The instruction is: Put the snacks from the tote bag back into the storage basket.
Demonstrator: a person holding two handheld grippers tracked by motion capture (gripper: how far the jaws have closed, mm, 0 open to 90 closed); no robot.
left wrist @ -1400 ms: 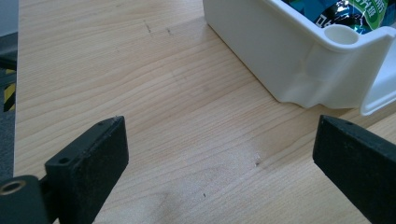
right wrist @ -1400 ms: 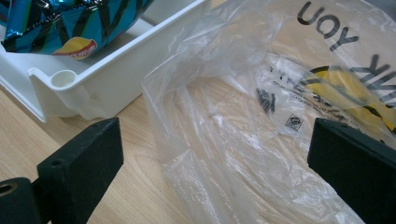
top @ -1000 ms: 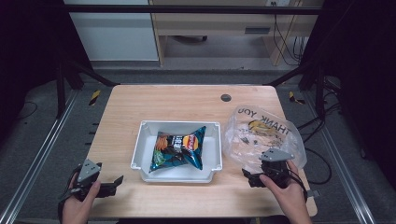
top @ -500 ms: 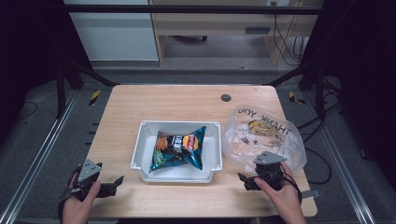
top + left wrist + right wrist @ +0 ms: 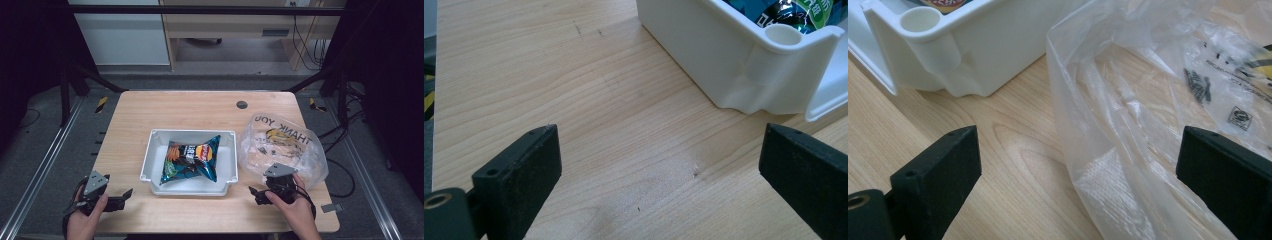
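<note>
Plastic bag (image 5: 283, 146): thin, limp, slippery; likely best pinched at its near rim.
Right gripper (image 5: 260, 192): jaws spread, empty.
Left gripper (image 5: 121, 197): spread, empty.

the right gripper (image 5: 261, 192) has drawn back from the clear plastic bag (image 5: 283, 148) toward the table's (image 5: 200, 107) near edge.

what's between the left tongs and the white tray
Bare wooden tabletop; in the left gripper view nothing lies between the open left tongs and the white tray.
</note>
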